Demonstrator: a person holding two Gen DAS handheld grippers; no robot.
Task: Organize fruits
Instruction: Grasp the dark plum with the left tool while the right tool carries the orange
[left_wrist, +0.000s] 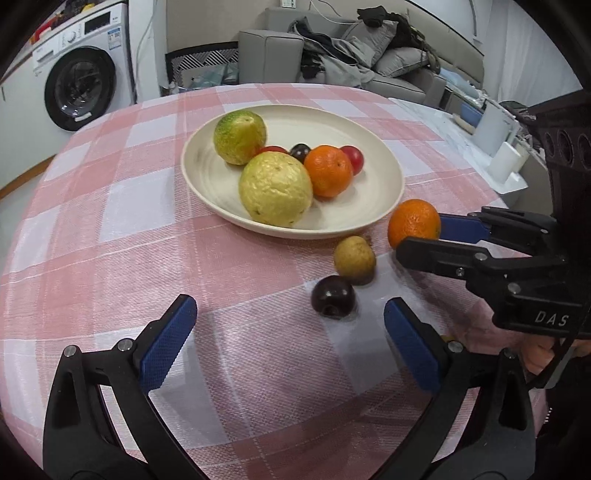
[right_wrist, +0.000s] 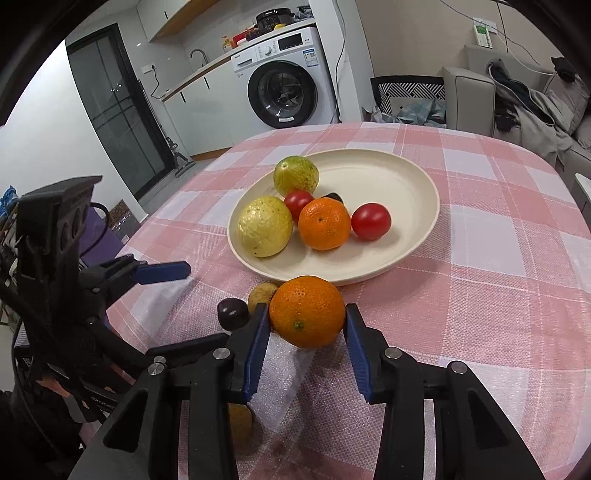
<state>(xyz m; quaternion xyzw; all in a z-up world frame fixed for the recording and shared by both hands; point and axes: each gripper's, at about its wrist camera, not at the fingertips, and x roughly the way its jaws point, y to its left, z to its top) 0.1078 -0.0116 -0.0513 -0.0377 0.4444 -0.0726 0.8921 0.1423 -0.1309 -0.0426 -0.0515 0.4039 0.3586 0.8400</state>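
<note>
- Here, nearest the lens in the right wrist view, we see the right gripper (right_wrist: 307, 325) closed on an orange (right_wrist: 307, 316); a blue pad (right_wrist: 258, 354) presses each flank, low and centre in the frame.
- In the left wrist view we find that same orange (left_wrist: 413, 222) at the right of the frame, clamped between the black fingers that reach in from the right edge.
- At the bottom of that view we look along the left gripper (left_wrist: 290, 325), its jaws spread wide with only the pink checked tablecloth (left_wrist: 110, 221) between them.
- Just past its right pad lies a dark plum (left_wrist: 333, 296) on the cloth, with a small yellow-brown fruit (left_wrist: 354, 260) touching it from behind; both sit just left of the held orange.
- Farther up, in the middle of the frame, we see the cream plate (left_wrist: 207, 177), near the loose fruits but apart from them.
- On the plate we count a large yellow fruit (left_wrist: 275, 188) at the front, a second orange (left_wrist: 328, 170) touching its right side, a green-yellow fruit (left_wrist: 240, 136) behind, two red tomatoes (left_wrist: 352, 157) and a dark fruit (left_wrist: 300, 150) tucked among them.
- Beyond the table, upper left, stands a washing machine (left_wrist: 79, 88); along the top runs a grey sofa (left_wrist: 269, 51) heaped with clothes.
</note>
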